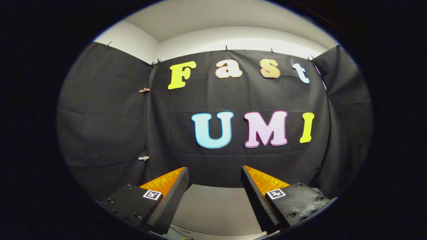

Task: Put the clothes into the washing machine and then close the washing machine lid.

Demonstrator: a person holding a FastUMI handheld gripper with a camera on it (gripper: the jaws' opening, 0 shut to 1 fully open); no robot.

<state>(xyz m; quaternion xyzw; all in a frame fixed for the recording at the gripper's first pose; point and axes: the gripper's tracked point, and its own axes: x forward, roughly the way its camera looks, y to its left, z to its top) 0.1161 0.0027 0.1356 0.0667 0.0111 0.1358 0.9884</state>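
My gripper [215,171] is held up and level, facing the booth's black cloth back wall [233,156]. Its two fingers stand wide apart, open, with nothing between them. Below and between the fingers lies a strip of pale grey surface [213,206] that runs up to the foot of the cloth.
Black cloth walls close the booth at the back, on the left [103,126] and on the right [347,133], pinned with small clips [144,90]. A white wall and ceiling [217,33] rise above the cloth.
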